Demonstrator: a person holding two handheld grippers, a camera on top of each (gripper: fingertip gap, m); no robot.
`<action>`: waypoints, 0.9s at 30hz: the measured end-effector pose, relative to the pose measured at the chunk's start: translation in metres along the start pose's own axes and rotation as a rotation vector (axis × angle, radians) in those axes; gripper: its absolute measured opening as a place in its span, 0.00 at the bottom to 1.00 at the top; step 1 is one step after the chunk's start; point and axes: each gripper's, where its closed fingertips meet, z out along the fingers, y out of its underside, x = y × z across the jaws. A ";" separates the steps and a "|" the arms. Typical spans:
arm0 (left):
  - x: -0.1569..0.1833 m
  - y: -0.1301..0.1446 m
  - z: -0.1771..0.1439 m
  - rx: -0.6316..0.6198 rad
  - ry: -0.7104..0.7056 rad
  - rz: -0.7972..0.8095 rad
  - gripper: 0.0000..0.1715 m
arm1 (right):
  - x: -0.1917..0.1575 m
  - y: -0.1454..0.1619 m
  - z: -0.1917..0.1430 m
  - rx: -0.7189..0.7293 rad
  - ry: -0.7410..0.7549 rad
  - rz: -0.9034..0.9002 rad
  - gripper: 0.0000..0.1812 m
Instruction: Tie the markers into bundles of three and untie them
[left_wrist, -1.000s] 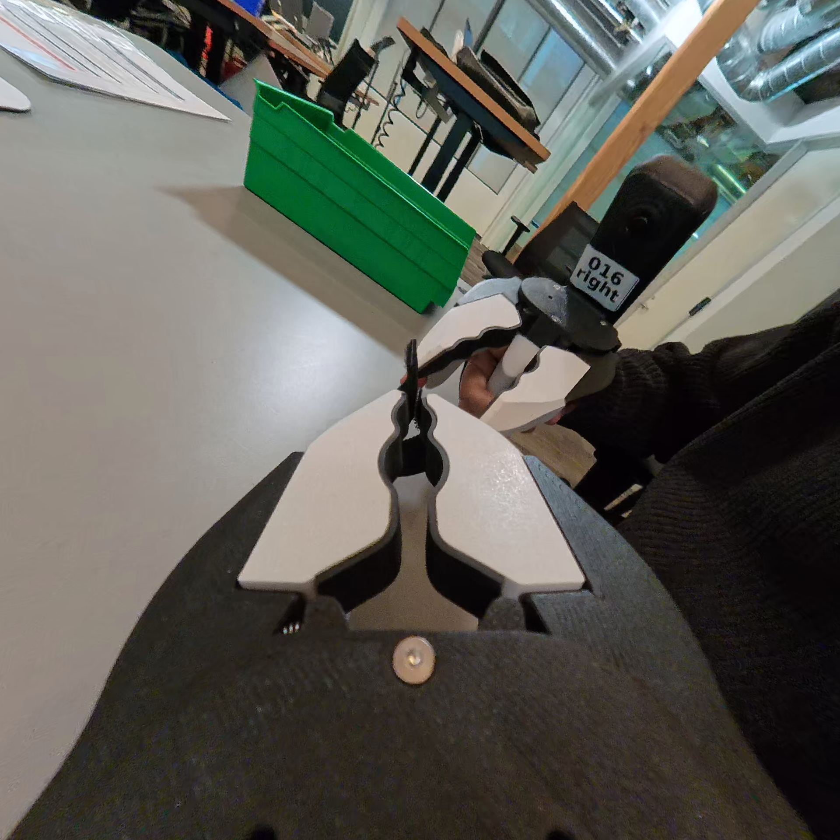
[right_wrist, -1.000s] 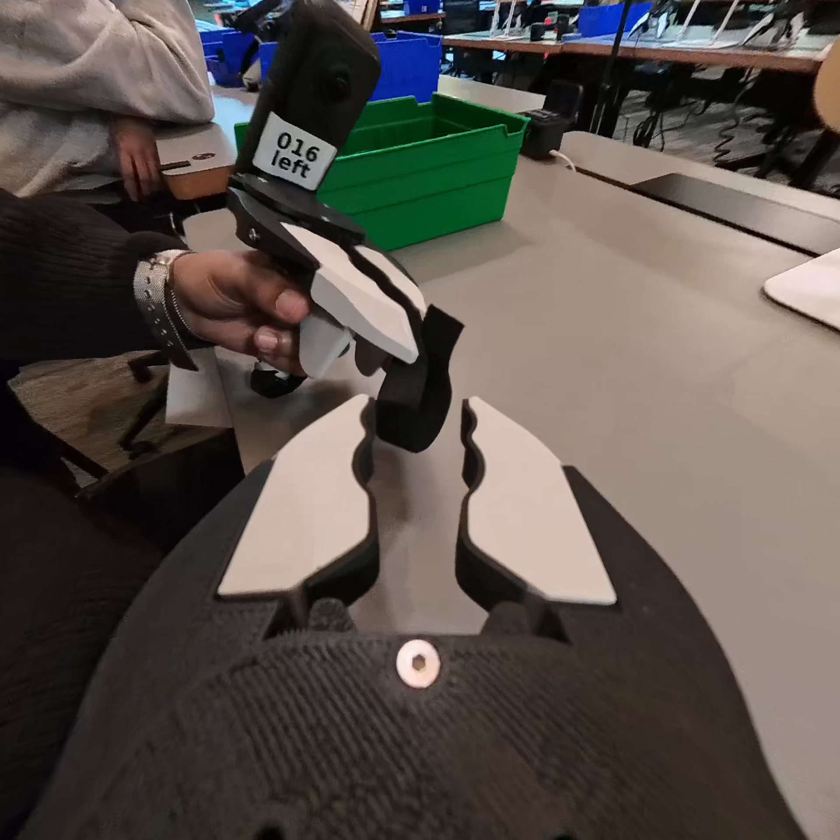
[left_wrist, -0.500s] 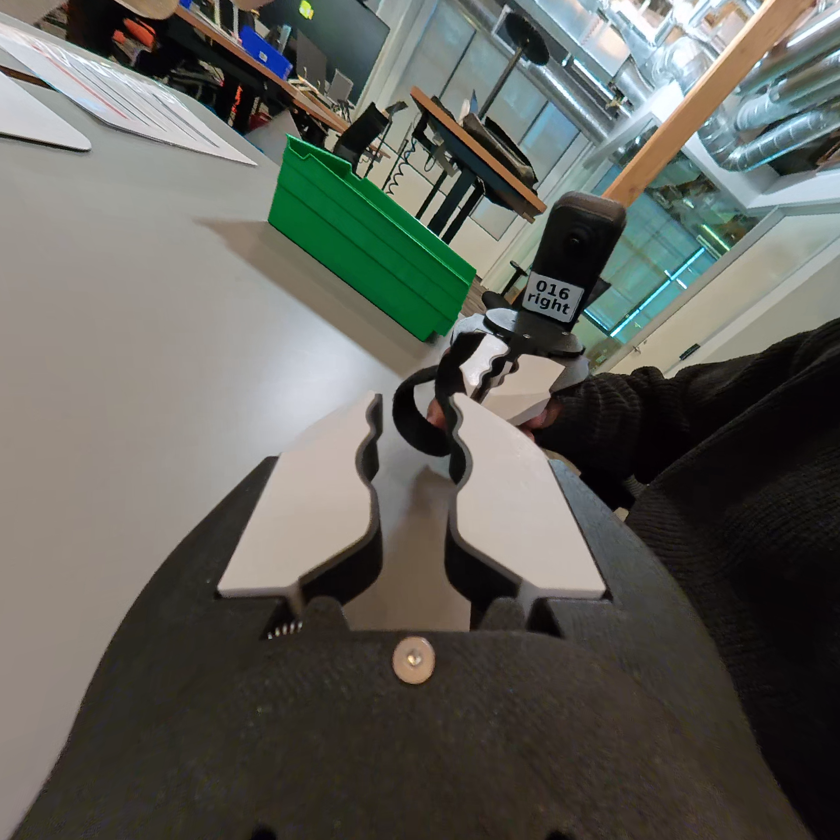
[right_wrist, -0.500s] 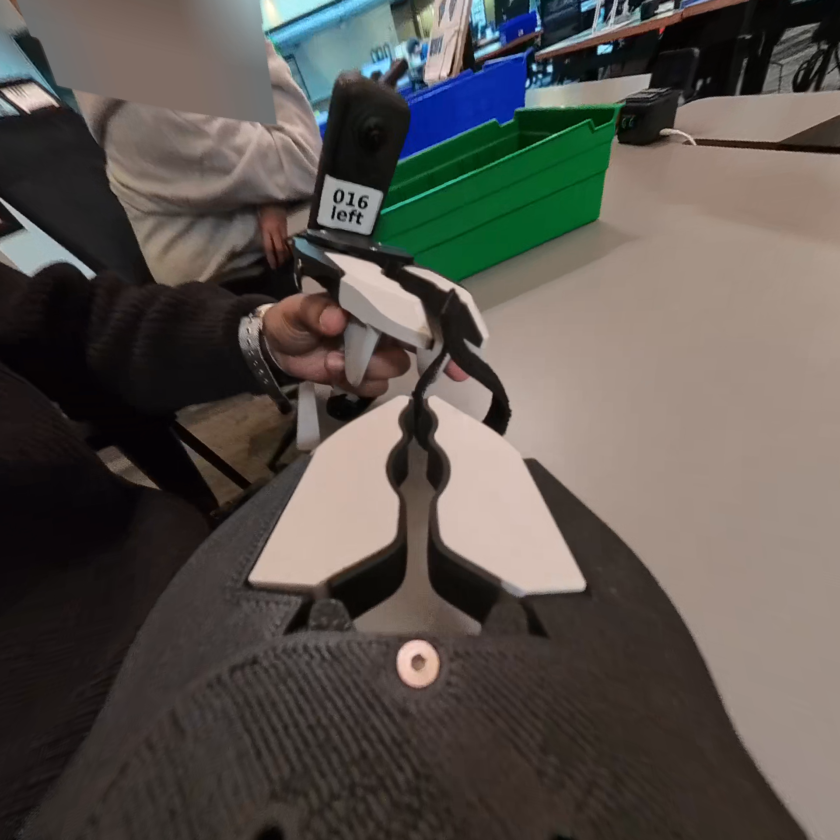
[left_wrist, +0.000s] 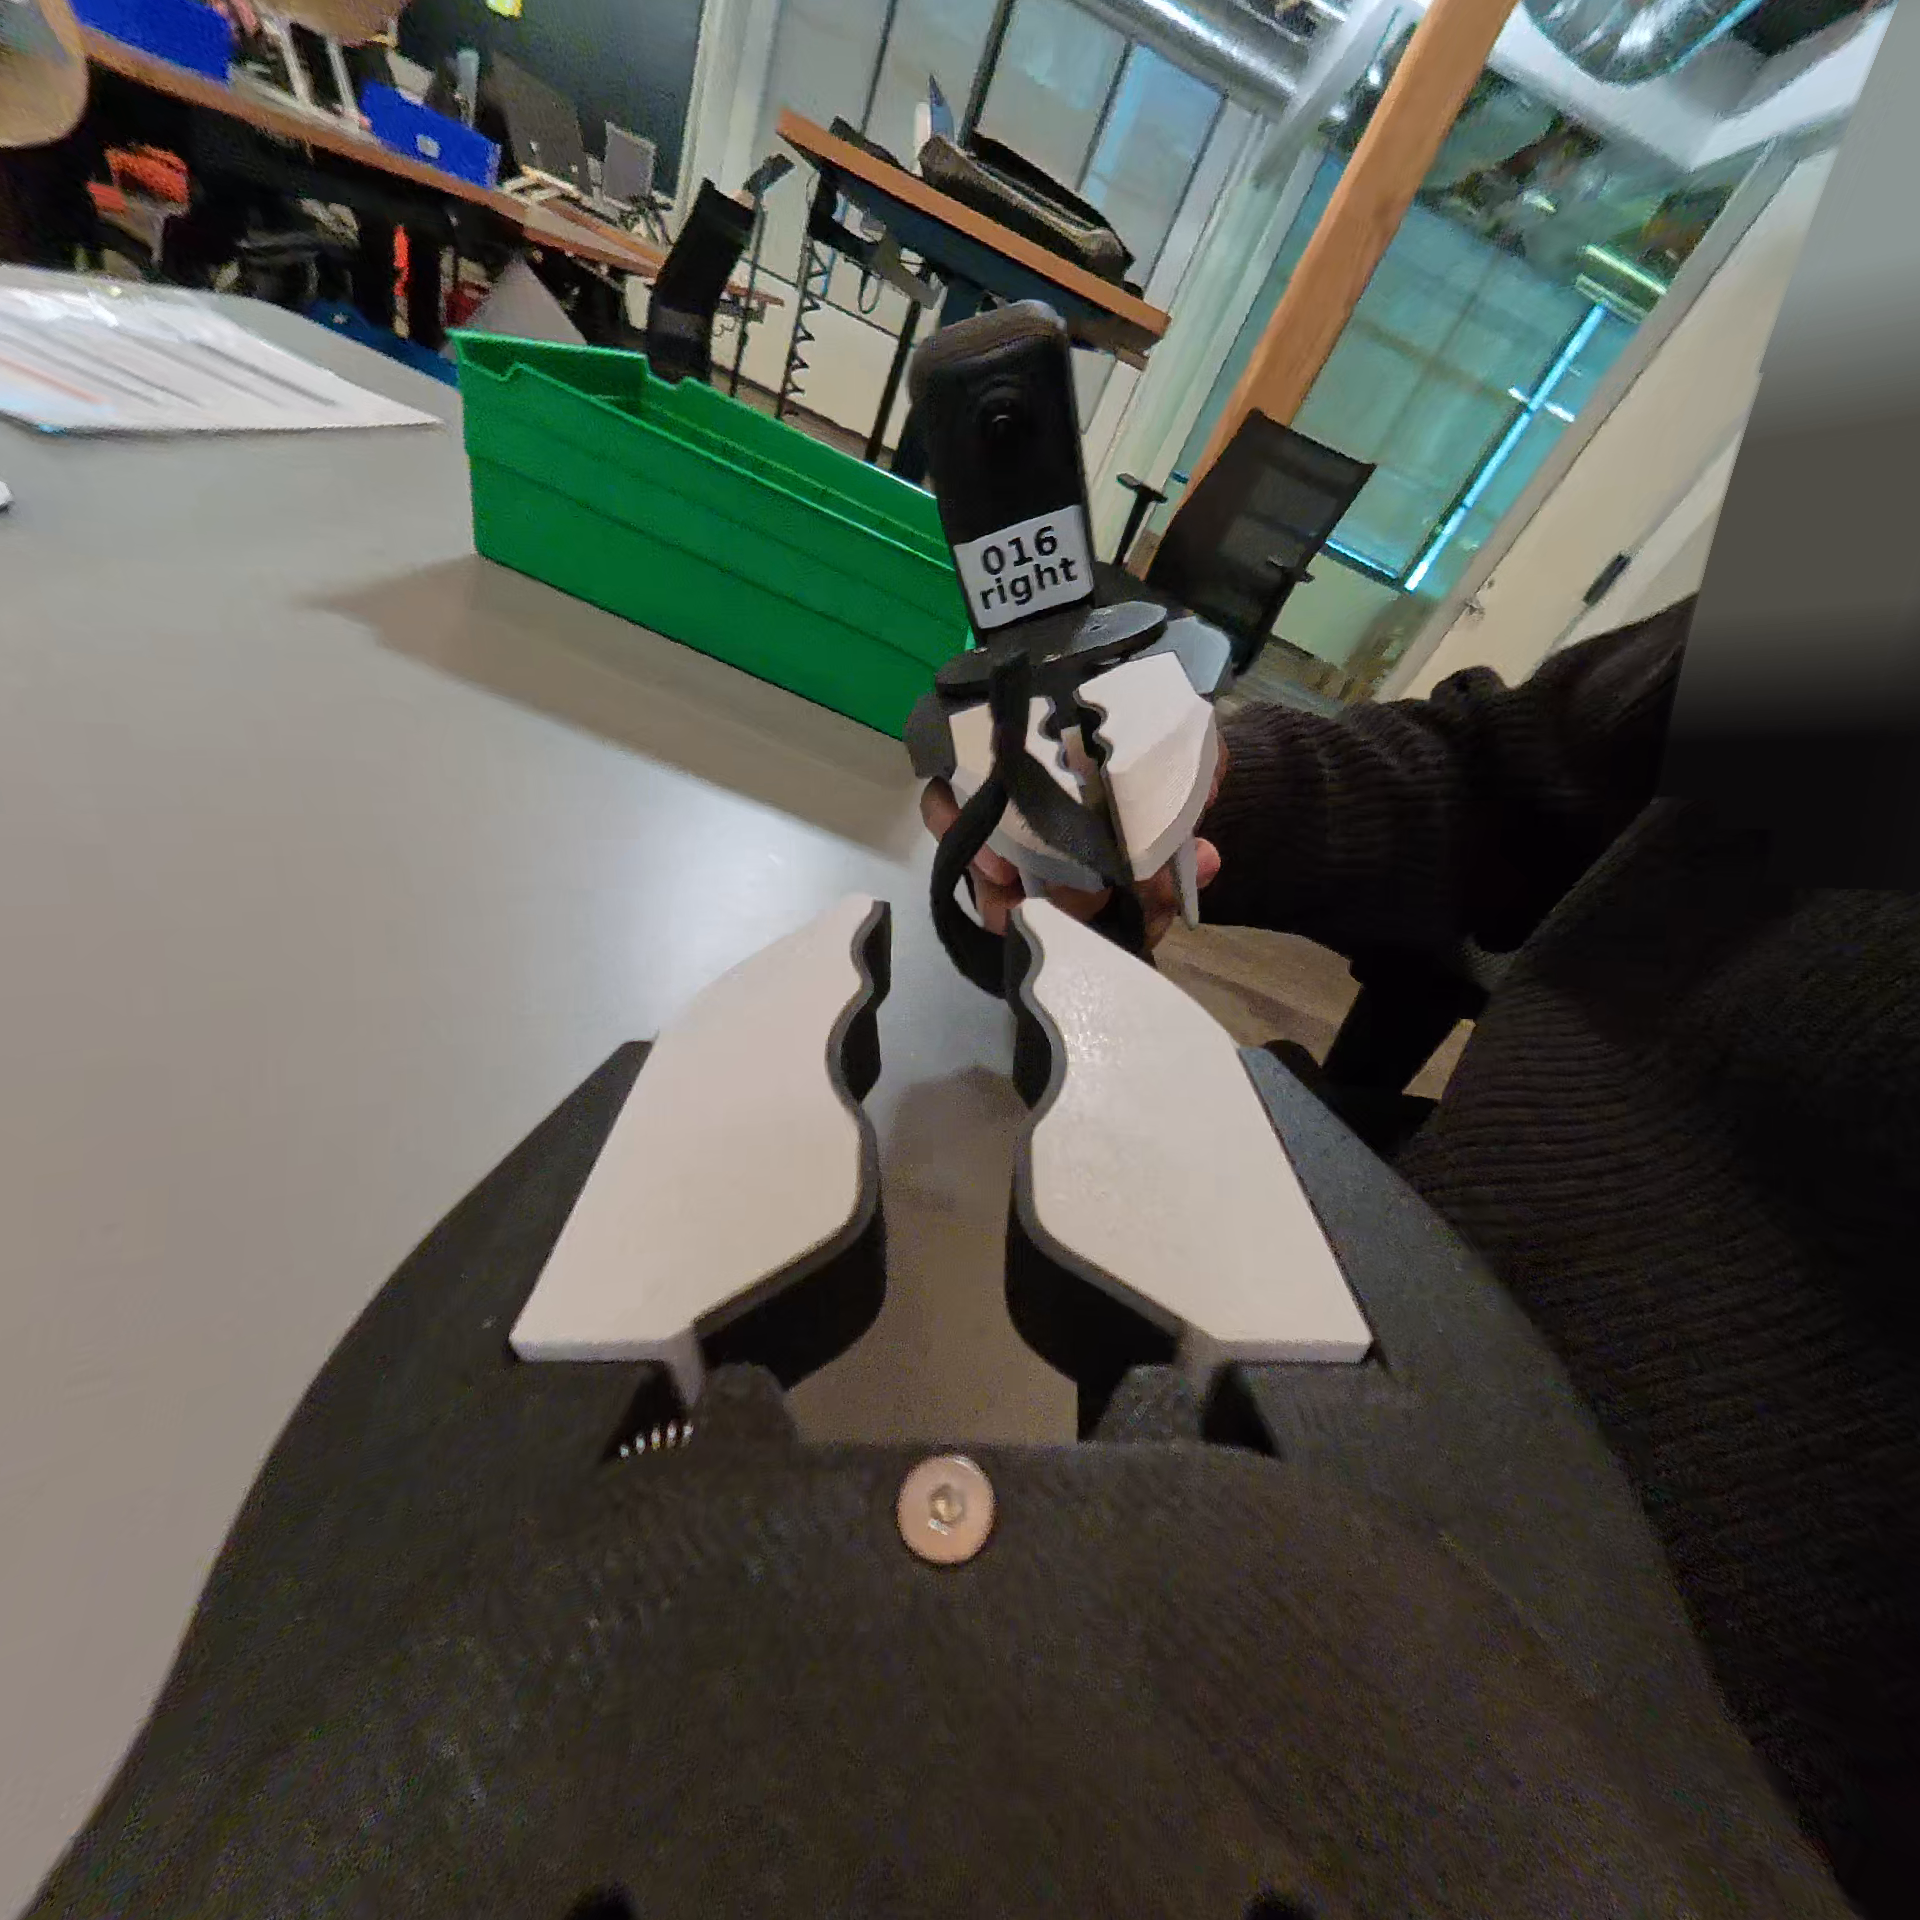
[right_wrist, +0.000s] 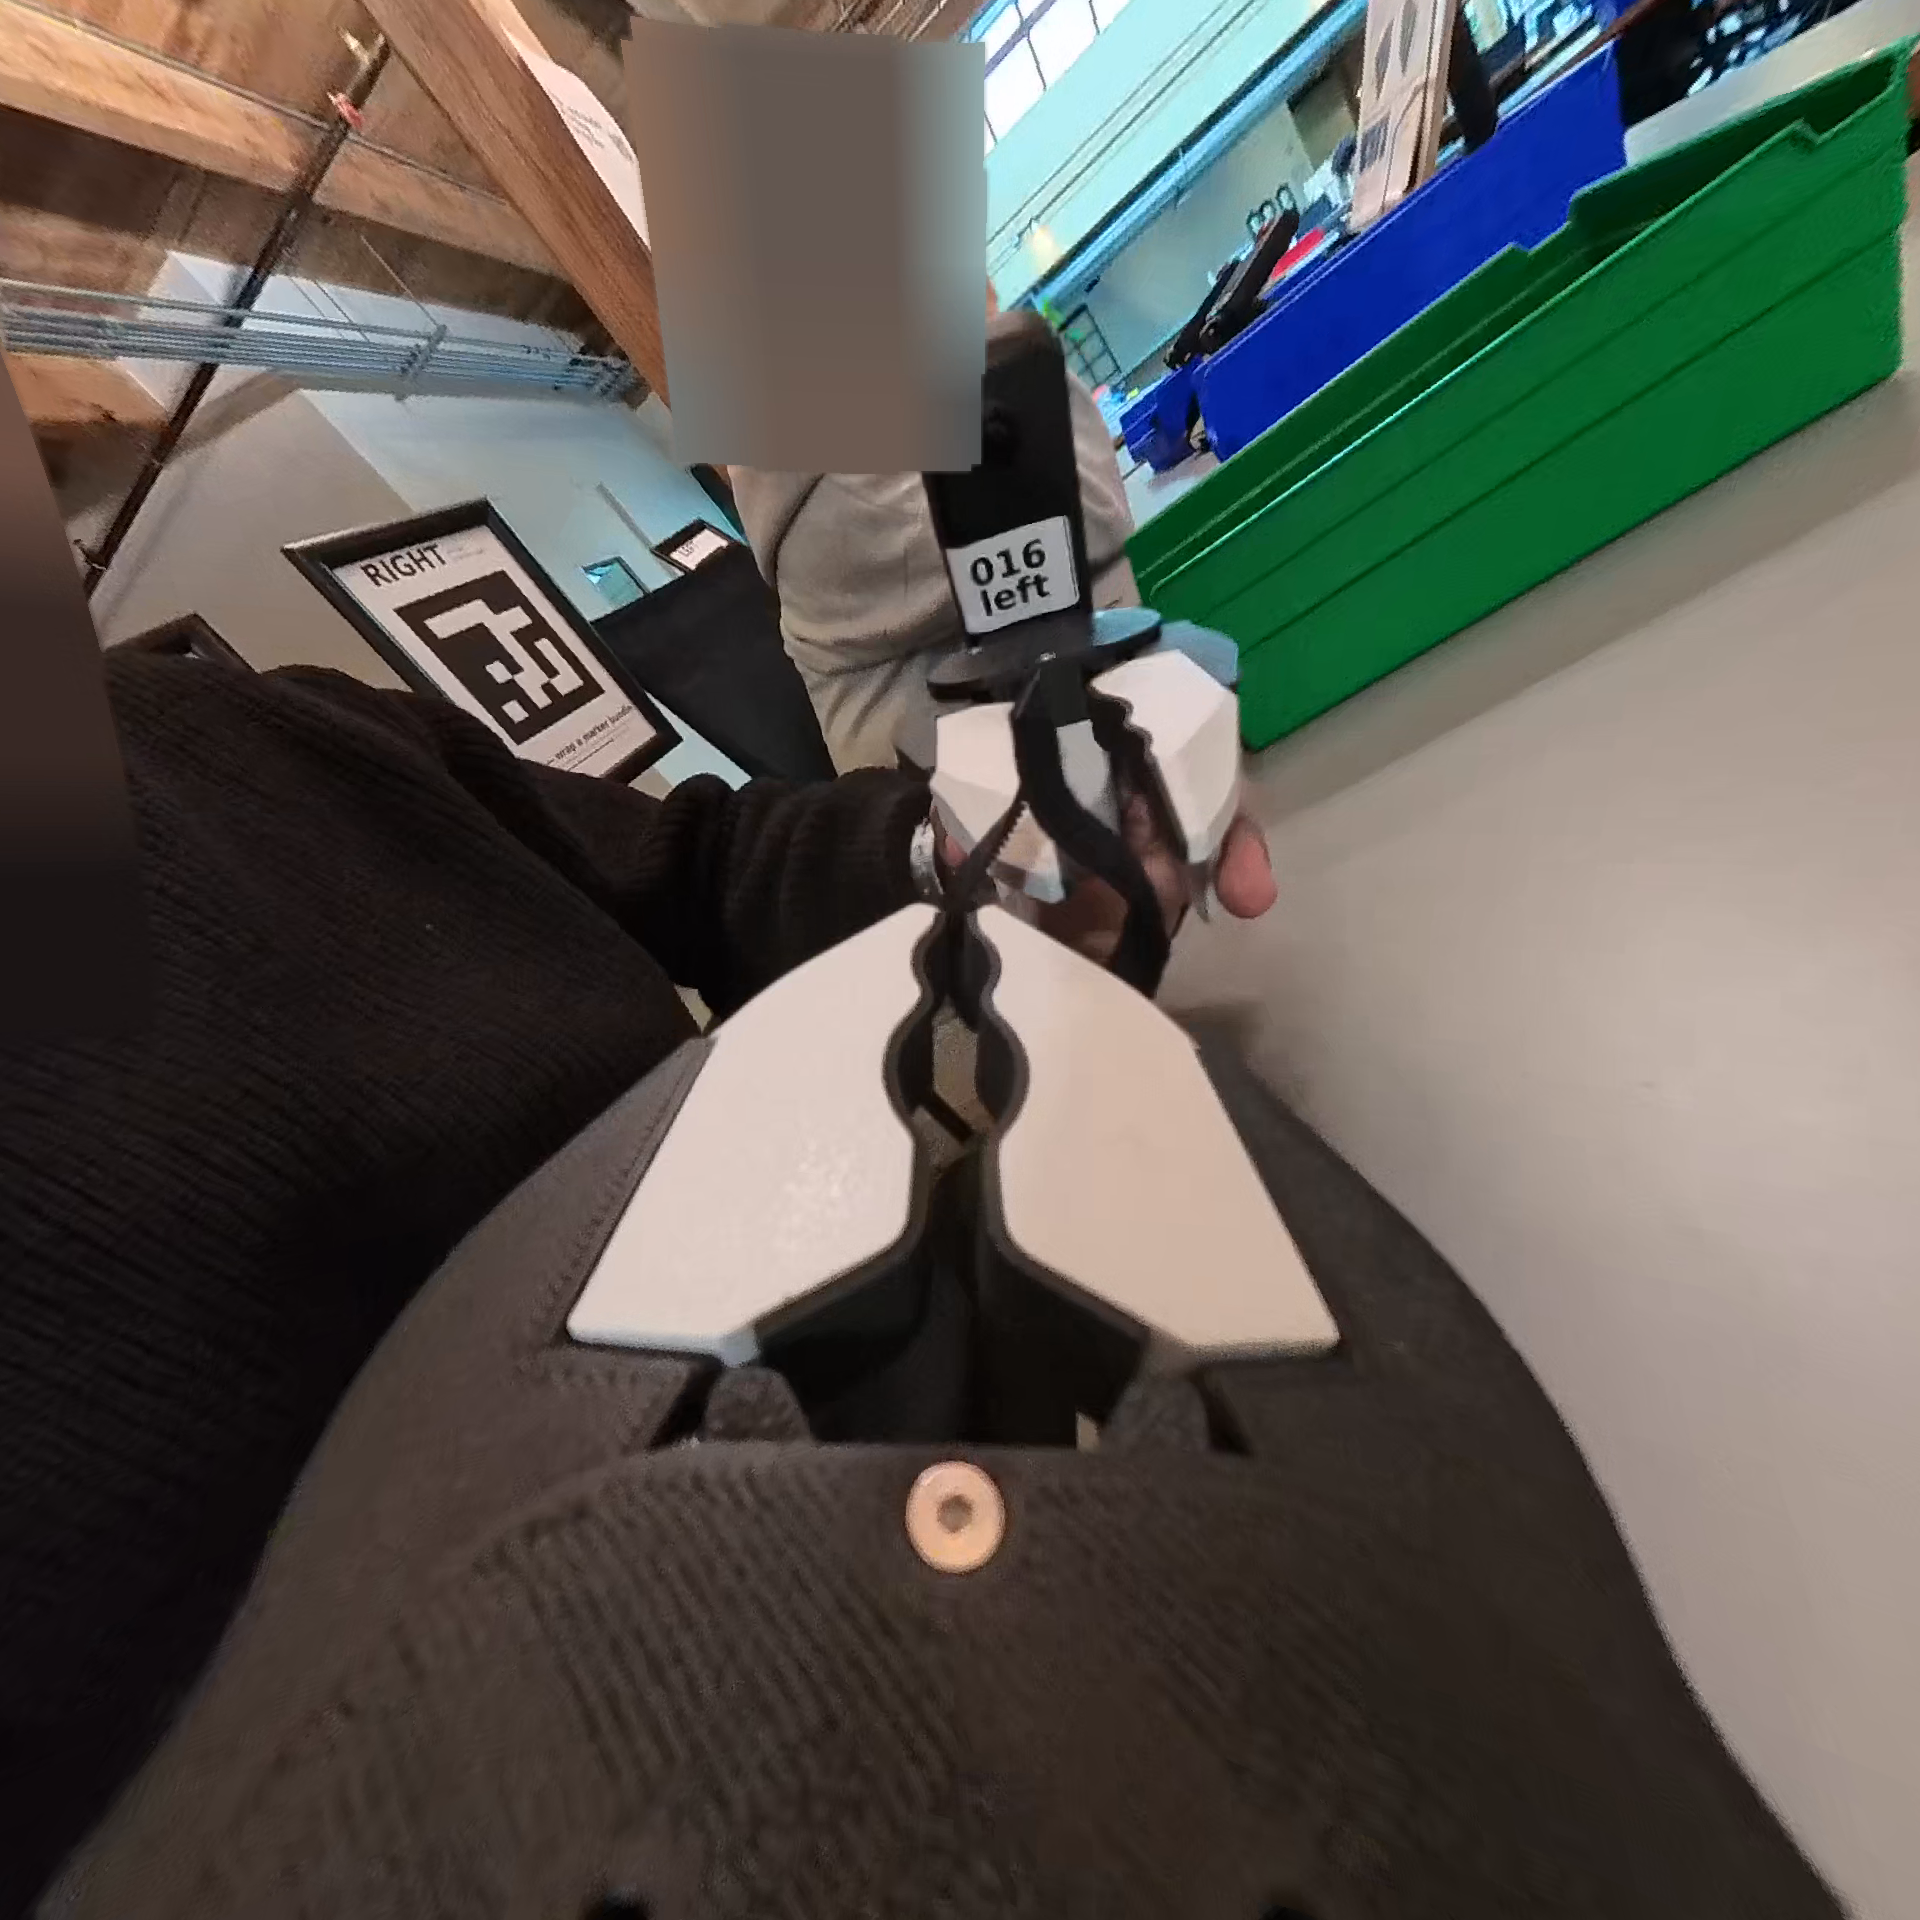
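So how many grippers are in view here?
2. The left gripper hangs open over the table edge; the right gripper faces it, shut on a black strap that loops towards the left one. None seems hidden.

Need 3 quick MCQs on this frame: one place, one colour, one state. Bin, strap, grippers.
1. Where does the green bin stand?
A. on the grey table
B. on the floor
C. on a chair

2. What colour is the strap in the right gripper?
A. red
B. black
C. white

3. How do the jaws of the left gripper stand?
A. shut on the strap
B. shut on nothing
C. open, gripping nothing

Key:
1 A: in the left wrist view the bin's base rests on the table top and casts a shadow there.
2 B: the band pinched between the right gripper's jaws is black in both views.
3 C: the left wrist view shows a clear gap between the jaws, with the table visible through it.
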 end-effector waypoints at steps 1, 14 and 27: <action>0.004 0.001 0.002 -0.003 0.020 0.008 0.12 | -0.002 0.002 0.002 -0.006 -0.008 0.007 0.01; 0.014 0.006 0.008 -0.060 0.044 0.018 0.01 | -0.020 0.013 0.014 -0.054 -0.124 0.074 0.02; -0.007 0.001 0.003 0.009 0.024 -0.215 0.01 | -0.017 -0.006 0.002 0.069 -0.045 -0.196 0.02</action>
